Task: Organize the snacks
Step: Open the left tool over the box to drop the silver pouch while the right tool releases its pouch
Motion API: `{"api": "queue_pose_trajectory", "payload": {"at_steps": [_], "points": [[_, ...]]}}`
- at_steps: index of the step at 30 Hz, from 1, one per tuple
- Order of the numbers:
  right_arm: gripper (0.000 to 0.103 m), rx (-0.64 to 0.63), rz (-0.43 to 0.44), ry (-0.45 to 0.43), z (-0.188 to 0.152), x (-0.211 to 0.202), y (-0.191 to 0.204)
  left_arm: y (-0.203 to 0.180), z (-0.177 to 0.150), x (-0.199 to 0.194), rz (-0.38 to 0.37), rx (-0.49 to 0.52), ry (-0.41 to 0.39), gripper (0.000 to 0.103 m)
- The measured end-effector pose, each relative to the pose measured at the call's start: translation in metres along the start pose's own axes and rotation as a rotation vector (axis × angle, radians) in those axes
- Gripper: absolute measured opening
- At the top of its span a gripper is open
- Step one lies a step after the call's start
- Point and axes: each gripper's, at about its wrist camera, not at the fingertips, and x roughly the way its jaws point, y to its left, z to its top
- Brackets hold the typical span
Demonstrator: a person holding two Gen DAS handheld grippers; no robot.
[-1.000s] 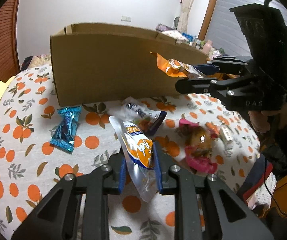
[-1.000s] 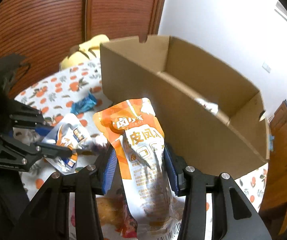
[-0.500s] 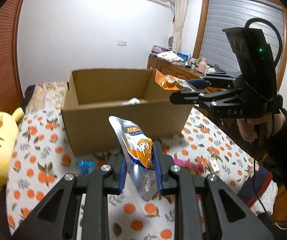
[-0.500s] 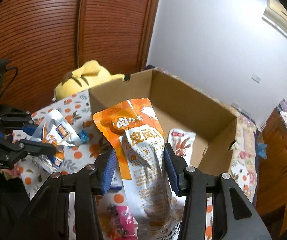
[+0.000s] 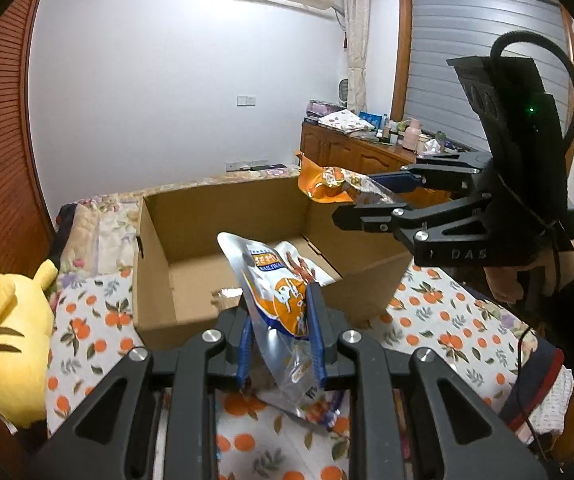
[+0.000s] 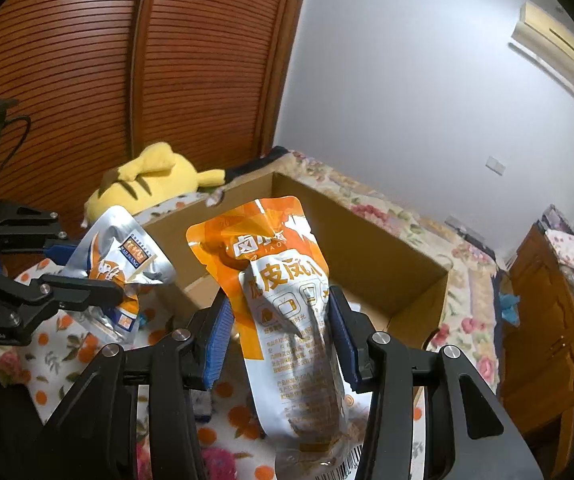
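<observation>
My left gripper [image 5: 279, 320] is shut on a silver and orange snack pouch [image 5: 271, 284], held up in front of the near wall of an open cardboard box [image 5: 155, 264]. My right gripper [image 6: 281, 320] is shut on an orange and white snack pouch [image 6: 287, 300], held above the box's right side [image 6: 399, 256]. The right gripper with its pouch [image 5: 327, 184] also shows in the left wrist view. The left gripper with its pouch [image 6: 123, 256] shows in the right wrist view. A white and red snack packet [image 5: 303, 264] lies inside the box.
The box stands on a cloth with an orange-fruit print [image 5: 87, 332]. A yellow plush toy [image 5: 11, 336] lies left of the box. A wooden cabinet [image 5: 351, 152] with clutter stands behind at the right. A pink snack [image 6: 219, 460] lies on the cloth below.
Both grippers have risen with their pouches, from cloth level to above the box rim. The box's inside and the packet in it have come into view.
</observation>
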Motion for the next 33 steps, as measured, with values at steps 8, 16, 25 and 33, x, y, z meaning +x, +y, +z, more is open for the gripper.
{"api": "queue_pose_trajectory", "payload": {"at_steps": [8, 16, 25, 33], "points": [[0.047, 0.059, -0.015, 0.000, 0.016, 0.018, -0.015, 0.013, 0.024, 0.026, 0.000, -0.022, 0.015, 0.021], [0.047, 0.088, -0.029, 0.003, 0.024, 0.040, -0.020, 0.024, 0.028, 0.061, 0.043, -0.028, 0.063, 0.021], [0.047, 0.138, -0.042, 0.002, 0.026, 0.063, -0.034, 0.042, 0.027, 0.082, 0.065, -0.071, 0.090, 0.025], [0.049, 0.138, -0.085, -0.018, 0.029, 0.070, -0.036, 0.050, 0.018, 0.073, 0.080, -0.083, 0.078, 0.030]]}}
